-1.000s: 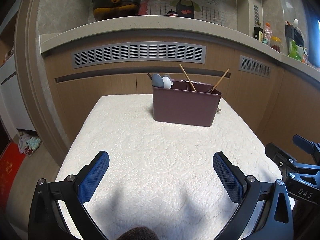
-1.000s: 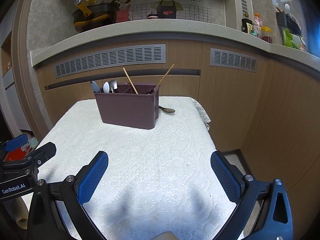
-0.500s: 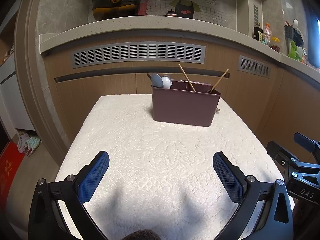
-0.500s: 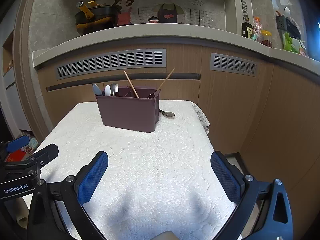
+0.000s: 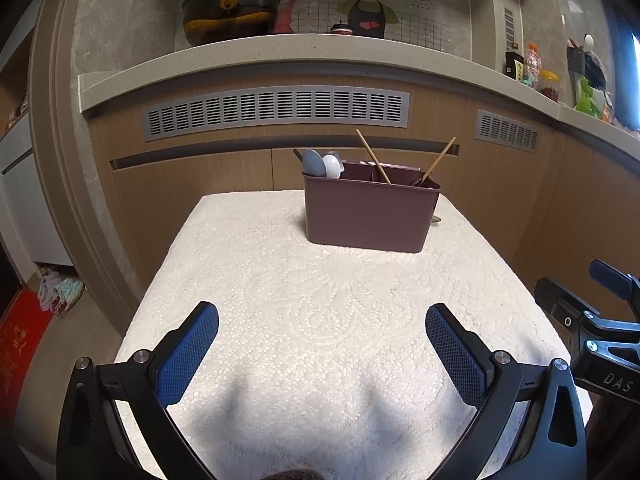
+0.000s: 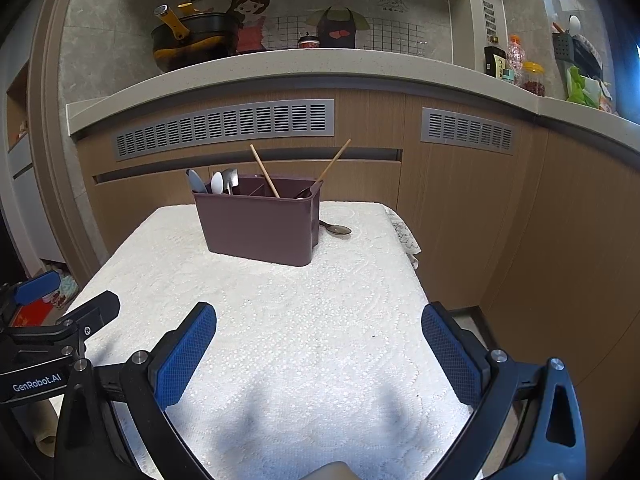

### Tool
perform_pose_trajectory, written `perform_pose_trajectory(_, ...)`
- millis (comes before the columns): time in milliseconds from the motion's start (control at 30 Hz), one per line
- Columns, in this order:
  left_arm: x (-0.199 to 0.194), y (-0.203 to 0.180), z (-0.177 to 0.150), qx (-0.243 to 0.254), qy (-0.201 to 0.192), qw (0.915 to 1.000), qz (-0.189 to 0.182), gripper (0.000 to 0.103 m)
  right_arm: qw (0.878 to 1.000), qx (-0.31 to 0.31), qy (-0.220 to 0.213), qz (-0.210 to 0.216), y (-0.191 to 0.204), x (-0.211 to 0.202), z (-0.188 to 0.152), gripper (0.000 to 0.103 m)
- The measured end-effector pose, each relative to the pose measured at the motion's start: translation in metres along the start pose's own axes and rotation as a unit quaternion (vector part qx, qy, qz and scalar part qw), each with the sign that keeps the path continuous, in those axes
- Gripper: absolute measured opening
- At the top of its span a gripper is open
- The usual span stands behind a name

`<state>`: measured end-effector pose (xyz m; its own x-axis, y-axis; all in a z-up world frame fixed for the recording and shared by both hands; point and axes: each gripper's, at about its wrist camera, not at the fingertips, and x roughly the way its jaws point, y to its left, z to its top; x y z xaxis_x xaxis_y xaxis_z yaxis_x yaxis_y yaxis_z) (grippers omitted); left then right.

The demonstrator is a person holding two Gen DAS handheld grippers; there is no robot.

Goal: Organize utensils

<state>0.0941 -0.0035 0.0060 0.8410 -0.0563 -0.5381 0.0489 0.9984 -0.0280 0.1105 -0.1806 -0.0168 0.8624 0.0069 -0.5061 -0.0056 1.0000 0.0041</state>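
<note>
A maroon utensil caddy (image 5: 368, 216) stands at the far end of the white-clothed table (image 5: 320, 320); it also shows in the right wrist view (image 6: 258, 224). Spoons (image 5: 322, 165) stand in its left compartment and two wooden chopsticks (image 5: 374, 158) lean in the right part. A dark metal spoon (image 6: 338, 229) lies on the cloth just right of the caddy. My left gripper (image 5: 322, 324) is open and empty above the near cloth. My right gripper (image 6: 318, 322) is open and empty, to the right of the left one.
Wooden kitchen cabinets with grey vents (image 5: 276, 110) stand behind the table under a stone counter (image 5: 280, 54). A black and yellow pan (image 5: 230, 12) sits on the counter. Bottles and jars (image 6: 516, 66) stand at the right. The table's right edge (image 6: 416, 276) drops to the floor.
Both grippers have drawn back a little and risen slightly, so the caddy looks a bit farther and lower. Both stay open and empty.
</note>
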Motion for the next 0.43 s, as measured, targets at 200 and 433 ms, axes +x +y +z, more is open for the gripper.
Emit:
perform_pose_trajectory(200, -0.0023, 0.0040, 0.0015, -0.006, -0.006, 1.0000, 0.001, 0.103, 1.000, -0.001, 0.005, 0.000, 0.0007, 0.0020, 0.0003, 0.102)
perform_pose_trajectory(433, -0.0044, 0.0034, 0.0009, 0.002, -0.015, 0.9999, 0.009, 0.103, 1.000, -0.001, 0.003, 0.001, 0.0015, 0.0032, 0.0010, 0.102)
